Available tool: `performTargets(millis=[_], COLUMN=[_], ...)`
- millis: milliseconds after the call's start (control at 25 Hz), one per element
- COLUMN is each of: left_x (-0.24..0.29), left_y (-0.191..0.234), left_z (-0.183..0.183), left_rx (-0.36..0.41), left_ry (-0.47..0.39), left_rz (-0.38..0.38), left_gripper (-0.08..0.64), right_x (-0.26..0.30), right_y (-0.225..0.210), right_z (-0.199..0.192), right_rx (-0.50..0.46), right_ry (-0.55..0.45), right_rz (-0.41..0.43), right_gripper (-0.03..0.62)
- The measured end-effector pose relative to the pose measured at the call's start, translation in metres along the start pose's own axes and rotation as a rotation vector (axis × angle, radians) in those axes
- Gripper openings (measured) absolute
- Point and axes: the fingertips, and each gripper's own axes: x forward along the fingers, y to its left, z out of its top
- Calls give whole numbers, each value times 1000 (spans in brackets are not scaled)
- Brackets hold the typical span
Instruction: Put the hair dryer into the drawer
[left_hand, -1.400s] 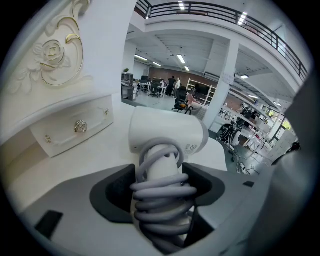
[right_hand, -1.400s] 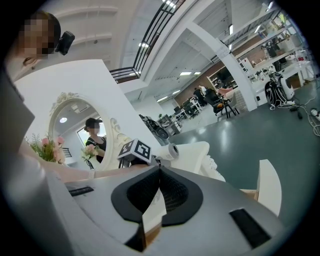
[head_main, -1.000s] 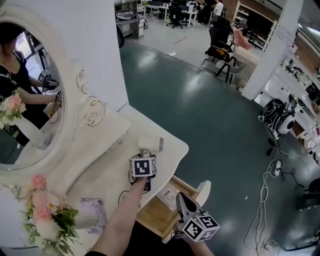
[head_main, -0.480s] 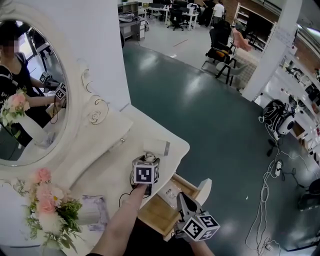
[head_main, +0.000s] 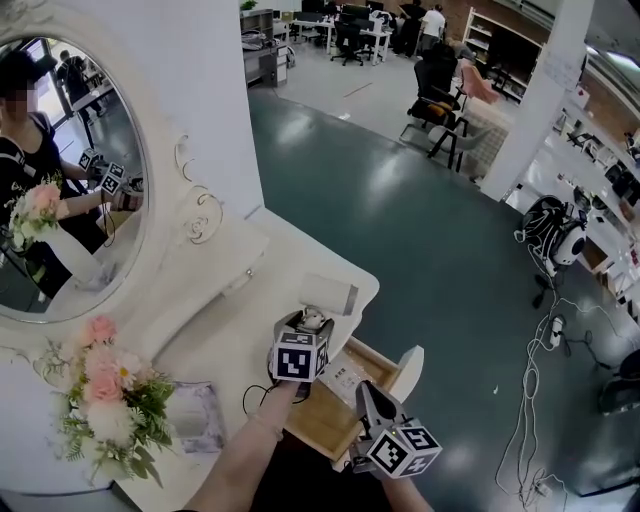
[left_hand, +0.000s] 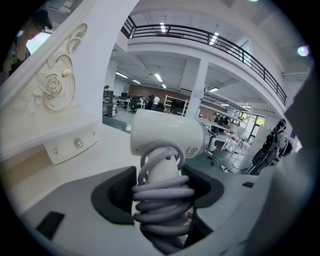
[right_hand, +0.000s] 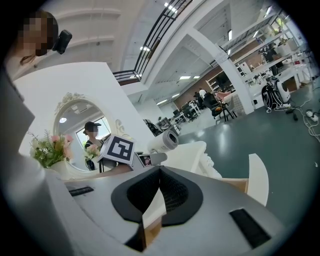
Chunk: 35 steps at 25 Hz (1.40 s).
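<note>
While left gripper (left_hand: 162, 196) clamps hair dryer (left_hand: 167, 137), right gripper (right_hand: 156, 197) pinches drawer (head_main: 408, 368) — paper (head_main: 345, 378) inside.

Left gripper (head_main: 310, 325), on an outstretched forearm, tilts downward, its fingers clamped on the hair dryer (left_hand: 167, 137) handle. Right gripper (head_main: 363, 390) sits lower, nearly level, fingers together.

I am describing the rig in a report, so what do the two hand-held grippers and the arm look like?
The left gripper and the right gripper each have a smooth grey body whose tongs carry black textured pads. Each bears a white cube with black square markers on its faces. The forearm behind the left one shows no sleeve.
</note>
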Motion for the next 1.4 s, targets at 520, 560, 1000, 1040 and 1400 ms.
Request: performTargets(millis=[520,560,1000,1040,1400], left_x=[-45,-48,-63,-64,-61], left_y=[-47,-51,-78,-82,-110], left_z=[-20,-22,-54,-57,-96], left_rx=[13,17,77,79,118], left_ry=[-48,-49,-15,-10,59], left_rz=[-123,-131,-198,-209,-277], left_gripper=[287,288,287,287,287], right_x=[-24,-25,-42,-44,-62], right_y=[6,6,6,5,-3], right_z=[-5,-6,-13,-14,-18], right_rx=[-8,-8,0,1,2], right_ry=[-23,-27,-58,-61,-95], right_rz=[-27,-29,-73,-77,-120], right_gripper=[18,18,18,18,18])
